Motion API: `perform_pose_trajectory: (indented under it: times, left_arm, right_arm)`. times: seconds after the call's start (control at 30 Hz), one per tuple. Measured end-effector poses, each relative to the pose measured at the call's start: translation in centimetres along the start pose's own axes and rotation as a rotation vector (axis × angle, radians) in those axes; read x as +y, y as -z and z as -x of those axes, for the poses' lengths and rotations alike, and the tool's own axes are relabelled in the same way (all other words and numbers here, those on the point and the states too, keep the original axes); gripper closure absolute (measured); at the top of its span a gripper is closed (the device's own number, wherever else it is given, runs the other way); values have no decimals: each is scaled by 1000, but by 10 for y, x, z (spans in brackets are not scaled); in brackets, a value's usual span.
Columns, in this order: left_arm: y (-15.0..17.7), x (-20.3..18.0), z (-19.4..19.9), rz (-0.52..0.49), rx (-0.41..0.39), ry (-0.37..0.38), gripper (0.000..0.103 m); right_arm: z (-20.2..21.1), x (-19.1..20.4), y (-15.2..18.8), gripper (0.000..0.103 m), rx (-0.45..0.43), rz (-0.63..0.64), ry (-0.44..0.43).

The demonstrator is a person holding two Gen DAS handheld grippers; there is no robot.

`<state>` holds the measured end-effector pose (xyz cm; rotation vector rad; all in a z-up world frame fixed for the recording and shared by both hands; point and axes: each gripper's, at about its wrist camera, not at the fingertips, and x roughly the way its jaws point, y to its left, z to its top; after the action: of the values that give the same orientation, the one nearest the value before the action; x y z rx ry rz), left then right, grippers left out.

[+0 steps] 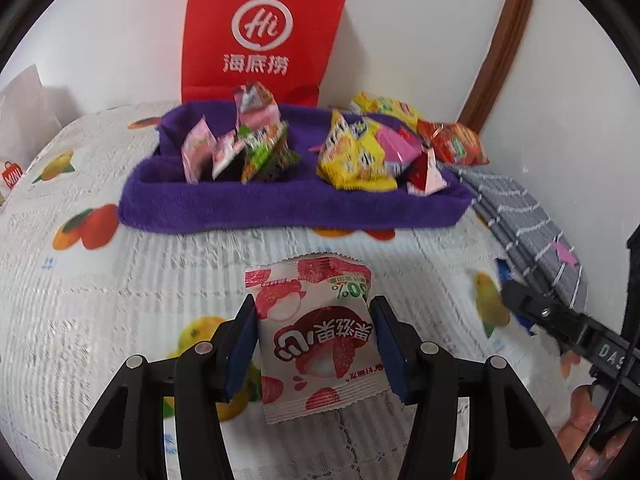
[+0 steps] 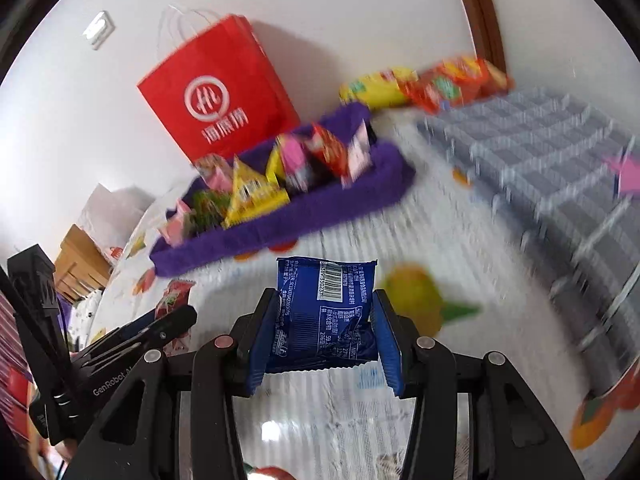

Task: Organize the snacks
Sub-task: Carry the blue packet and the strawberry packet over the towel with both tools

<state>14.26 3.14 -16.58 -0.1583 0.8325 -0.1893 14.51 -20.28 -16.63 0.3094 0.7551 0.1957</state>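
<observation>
My left gripper [image 1: 314,334] is shut on a pink-and-white lychee snack packet [image 1: 318,336], its blue pads pressing both side edges, held above the fruit-print tablecloth. My right gripper [image 2: 326,328] is shut on a blue snack packet [image 2: 326,308] with a barcode facing up. Beyond both lies a purple cloth tray [image 1: 288,204] [image 2: 320,204]. Its left half holds pink and green packets [image 1: 240,148], its right half yellow, pink and red ones [image 1: 368,152]. The right gripper's body [image 1: 560,320] shows at the right edge of the left wrist view.
A red paper bag [image 1: 264,32] [image 2: 220,92] stands against the wall behind the tray. Yellow and orange packets [image 2: 428,84] lie at the back right. A folded grey checked cloth [image 1: 528,232] [image 2: 552,168] lies right of the tray. Wooden door trim [image 1: 504,40] runs up the wall.
</observation>
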Motion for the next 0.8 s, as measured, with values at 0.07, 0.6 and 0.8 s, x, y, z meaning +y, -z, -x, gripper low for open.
perform_pose_trajectory:
  times: [0.07, 0.6, 0.8]
  left_arm:
    - [-6, 1, 5, -6, -21, -8, 50]
    - [-84, 20, 20, -29, -162, -103, 50]
    - [-113, 32, 12, 29, -173, -78, 50]
  right_arm:
    - [7, 9, -12, 57, -30, 36, 12]
    - [-11, 63, -109, 57, -179, 181, -4]
    - [-48, 67, -139, 56, -169, 170, -29]
